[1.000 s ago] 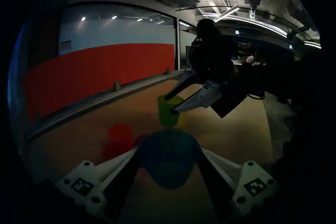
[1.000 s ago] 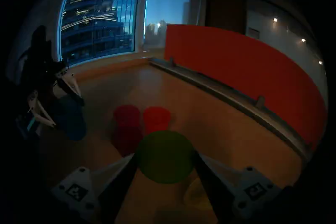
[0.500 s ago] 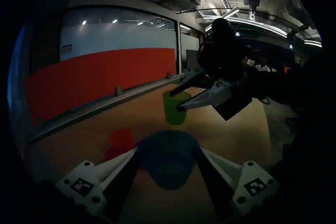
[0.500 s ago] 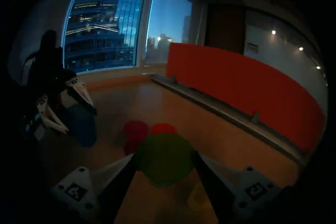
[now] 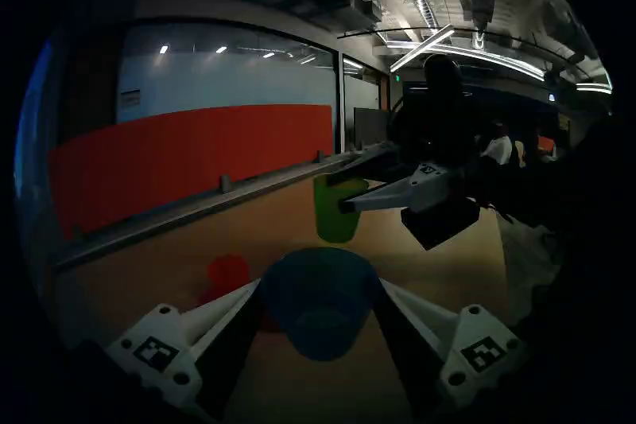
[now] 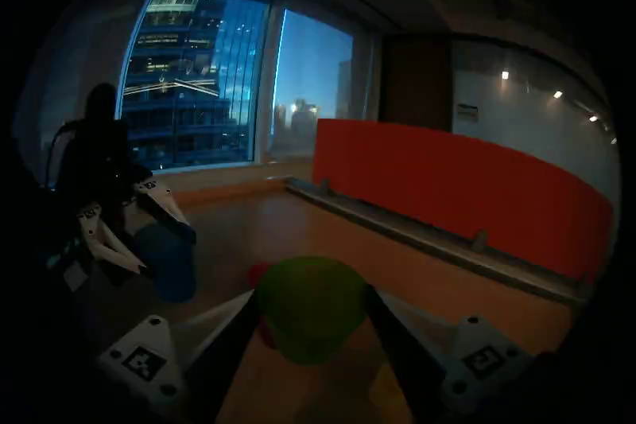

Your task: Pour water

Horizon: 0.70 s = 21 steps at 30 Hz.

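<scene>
My left jaws pinch the blue cup [image 5: 319, 305] upright, my right jaws the green cup [image 5: 337, 209], upright, ahead and higher, mouths apart.

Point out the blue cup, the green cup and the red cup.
blue cup [image 5: 319, 301]: left gripper view, its side.
green cup [image 6: 310, 309]: right gripper view, its side.
red cup [image 5: 228, 272]: left gripper view, its top.
</scene>
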Tool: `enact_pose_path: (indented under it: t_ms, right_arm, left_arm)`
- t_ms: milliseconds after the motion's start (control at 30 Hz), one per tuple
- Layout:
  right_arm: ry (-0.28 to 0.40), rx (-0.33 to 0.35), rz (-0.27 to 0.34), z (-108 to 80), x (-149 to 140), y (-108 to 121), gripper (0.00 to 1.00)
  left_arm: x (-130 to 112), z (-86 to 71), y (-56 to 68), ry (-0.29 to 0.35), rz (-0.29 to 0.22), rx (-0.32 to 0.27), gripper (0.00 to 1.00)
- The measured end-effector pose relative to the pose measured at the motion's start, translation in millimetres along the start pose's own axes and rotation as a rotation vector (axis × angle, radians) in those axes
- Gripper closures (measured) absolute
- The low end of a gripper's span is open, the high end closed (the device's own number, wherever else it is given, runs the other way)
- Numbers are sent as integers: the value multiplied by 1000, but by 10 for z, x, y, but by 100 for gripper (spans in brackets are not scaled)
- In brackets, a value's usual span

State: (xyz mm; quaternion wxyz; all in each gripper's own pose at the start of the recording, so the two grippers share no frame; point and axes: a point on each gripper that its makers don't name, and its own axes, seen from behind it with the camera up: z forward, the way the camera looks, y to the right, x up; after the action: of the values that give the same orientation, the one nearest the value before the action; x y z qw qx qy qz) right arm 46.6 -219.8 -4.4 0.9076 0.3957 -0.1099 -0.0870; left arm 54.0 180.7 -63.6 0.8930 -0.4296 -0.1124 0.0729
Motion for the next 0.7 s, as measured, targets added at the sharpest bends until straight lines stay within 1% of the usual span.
enact_pose_path:
  t_ms: [200,433,600,700]
  right_arm:
    - [61,-12,12,-23,119,-52,5]
    - [110,-31,3,-35,251,-66,5]
    - [130,-32,1,-49,308,-80,5]
    - [129,-29,5,-53,313,-83,5]
  left_arm:
    - [41,-10,-18,12,-6,3,12]
    - [80,-21,2,24,-1,-2,12]
    - [110,-15,4,33,-3,-8,12]
    - [135,-10,9,42,-5,-8,12]
